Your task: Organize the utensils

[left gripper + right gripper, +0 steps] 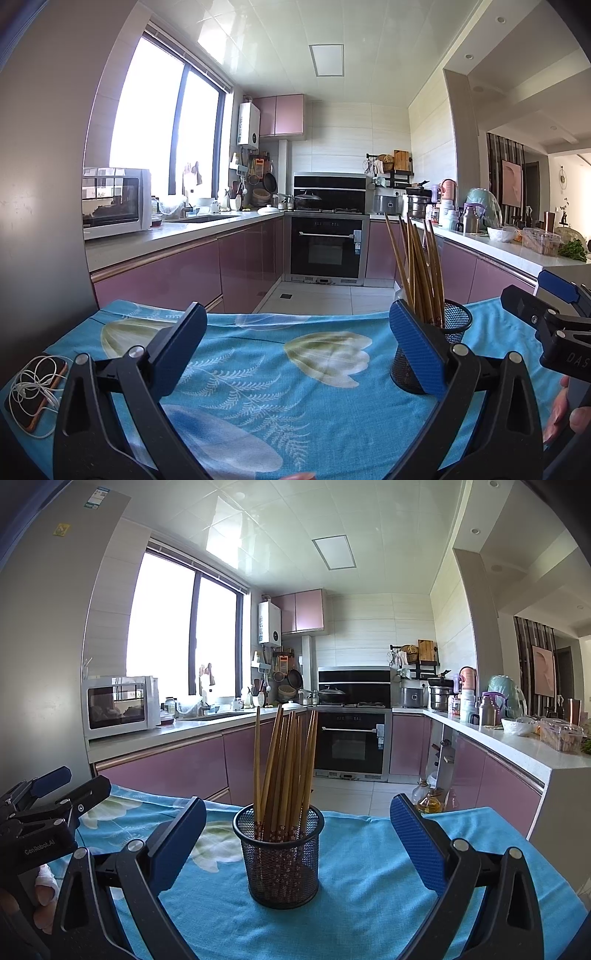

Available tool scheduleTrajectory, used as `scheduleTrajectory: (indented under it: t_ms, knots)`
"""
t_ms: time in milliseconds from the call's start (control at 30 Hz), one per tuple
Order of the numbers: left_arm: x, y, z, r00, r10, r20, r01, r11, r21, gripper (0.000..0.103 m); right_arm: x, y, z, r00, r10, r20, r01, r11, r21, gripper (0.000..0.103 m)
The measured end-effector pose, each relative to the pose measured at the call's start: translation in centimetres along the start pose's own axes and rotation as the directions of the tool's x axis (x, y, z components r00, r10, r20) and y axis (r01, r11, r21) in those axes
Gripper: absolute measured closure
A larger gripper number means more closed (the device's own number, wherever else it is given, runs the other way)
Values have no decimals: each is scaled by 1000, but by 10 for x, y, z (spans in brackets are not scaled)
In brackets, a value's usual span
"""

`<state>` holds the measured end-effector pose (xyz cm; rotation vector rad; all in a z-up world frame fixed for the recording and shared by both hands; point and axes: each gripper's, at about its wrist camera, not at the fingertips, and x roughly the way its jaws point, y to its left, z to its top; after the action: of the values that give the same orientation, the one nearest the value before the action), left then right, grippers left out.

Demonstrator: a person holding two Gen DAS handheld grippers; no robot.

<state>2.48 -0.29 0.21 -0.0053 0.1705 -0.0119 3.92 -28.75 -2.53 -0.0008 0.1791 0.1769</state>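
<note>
While both grippers gape wide, empty, brown chopsticks (284, 764) stand bunched, leaning, inside black mesh cup (282, 864).

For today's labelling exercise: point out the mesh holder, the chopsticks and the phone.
mesh holder (282, 867), right wrist view, front wall
chopsticks (286, 760), right wrist view, mid-shafts
phone (35, 397), left wrist view, screen under earphone cable

Strong daylight from the window (181, 627) — it is overexposed (pure white) — glare on ceiling (280, 528), edges bent and dark.
</note>
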Motion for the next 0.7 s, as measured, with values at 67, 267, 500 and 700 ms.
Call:
scheduleTrajectory:
  t_ms: [67,267,500,700]
  knots:
    - [0,1,0,1000,0,-1,0,1000,0,6,0,0,0,1000,1,-2,-1,1000,0,7]
    - [0,0,0,1000,1,-3,-1,1000,-1,6,0,0,-1,1000,0,-1,0,1000,1,7]
    - [1,0,0,1000,2,-4,-2,1000,-1,6,0,0,0,1000,0,0,0,1000,0,7]
    - [1,-1,-2,1000,5,-7,-5,1000,0,6,0,0,0,1000,-1,-2,1,1000,1,7]
